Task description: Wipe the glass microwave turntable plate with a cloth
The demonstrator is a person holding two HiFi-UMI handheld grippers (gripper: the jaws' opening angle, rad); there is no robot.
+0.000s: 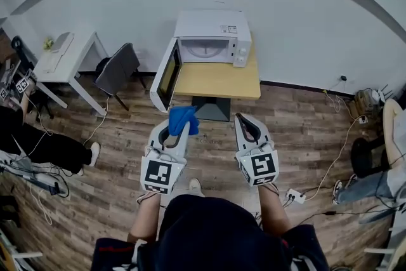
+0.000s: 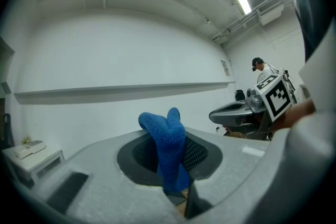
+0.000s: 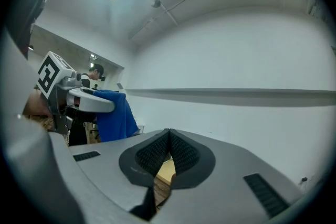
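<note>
Open microwave [image 1: 212, 41] on wooden table [image 1: 219, 82], blue cloth [image 1: 182, 117] in left gripper [image 1: 175, 134], right gripper [image 1: 245, 120] alongside

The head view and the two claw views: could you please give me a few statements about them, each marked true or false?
1. The left claw is shut on a blue cloth. True.
2. The microwave has its door closed. False: the door stands open, swung out to the picture's left.
3. The right claw grips a second cloth. False: its jaws are shut with nothing between them.
4. The microwave stands on a wooden table against the white wall. True.
</note>
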